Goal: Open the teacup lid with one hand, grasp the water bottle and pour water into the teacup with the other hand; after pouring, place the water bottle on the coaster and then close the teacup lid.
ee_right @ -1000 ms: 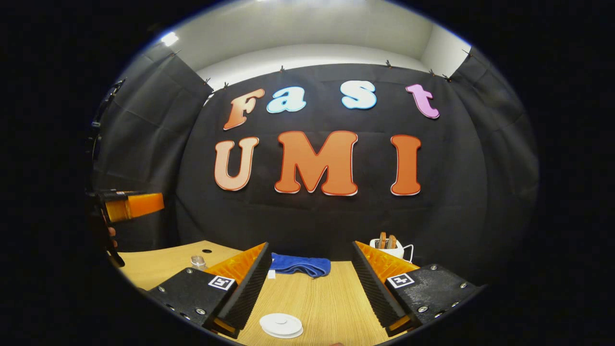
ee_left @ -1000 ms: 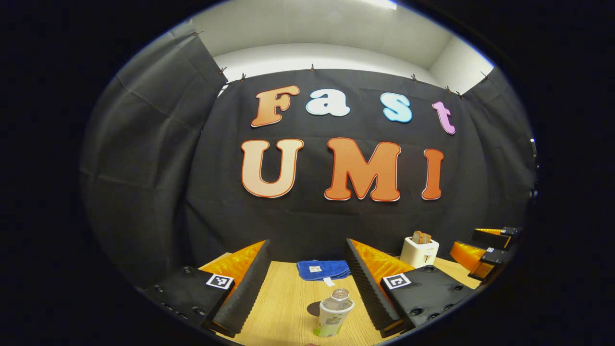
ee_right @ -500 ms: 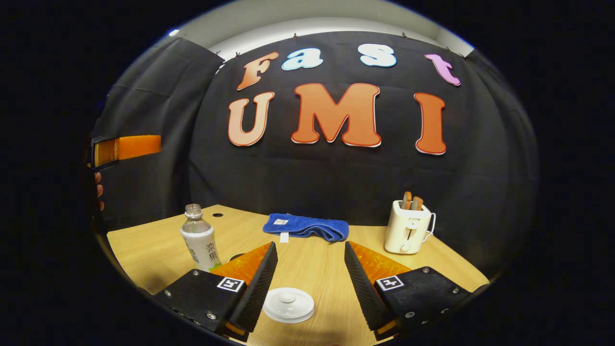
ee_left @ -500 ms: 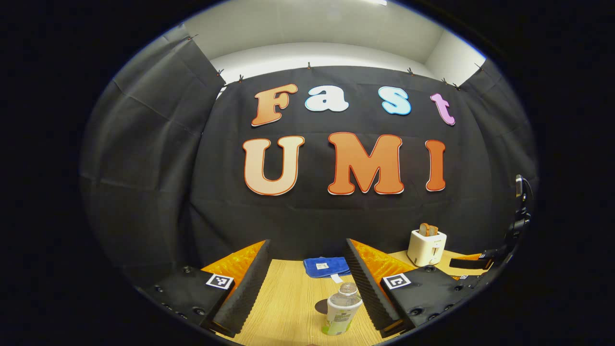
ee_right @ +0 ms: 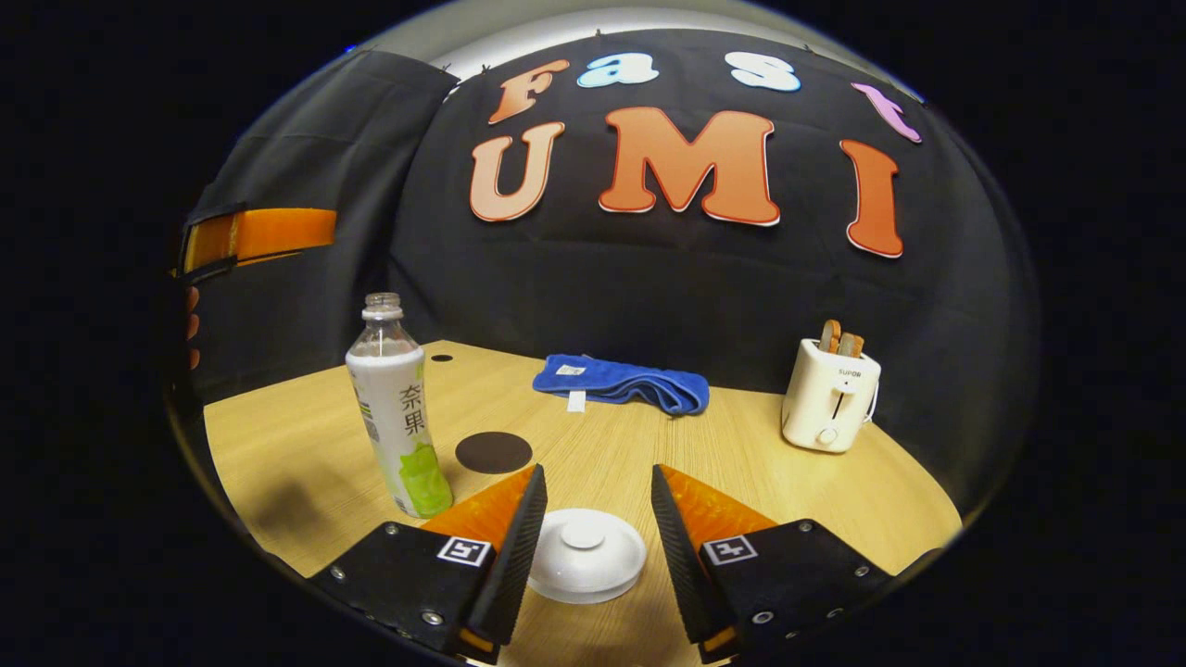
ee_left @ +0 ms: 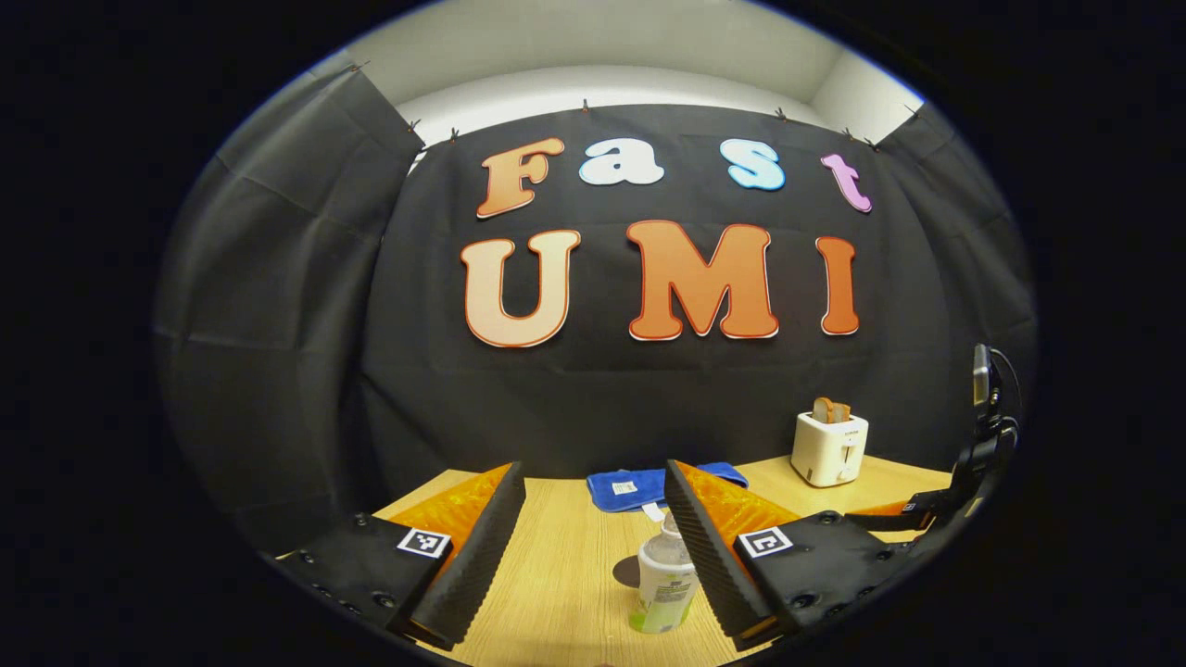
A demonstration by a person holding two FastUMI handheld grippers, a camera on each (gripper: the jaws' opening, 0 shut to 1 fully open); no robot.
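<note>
In the right gripper view, the right hand-held gripper (ee_right: 590,547) stood spread, its ribbed fingers flanking a round white teacup lid (ee_right: 586,554) with a small central knob; neither finger touched it. The cup beneath the lid could not be made out. The same view showed a dark round coaster (ee_right: 493,452) lying flat on the bench (ee_right: 760,482), just beside the upright water bottle (ee_right: 397,419). The bottle was clear plastic, uncapped, with a white and green label. At the left edge of this view the other gripper (ee_right: 259,233) appeared raised, with fingers of a hand (ee_right: 191,326) below it.

In the left gripper view, the left hand-held gripper (ee_left: 593,556) was spread wide, with the water bottle (ee_left: 663,585) standing between its fingers, close against the right one; contact could not be told. The coaster (ee_left: 628,571) showed partly behind the bottle. The right gripper's body (ee_left: 964,472) sat at the far right.

Both views showed a folded blue cloth (ee_right: 623,383) of soft pile near the wall and a smooth cream toaster (ee_right: 828,396) holding two slices. The bench surface was pale wood grain.
</note>
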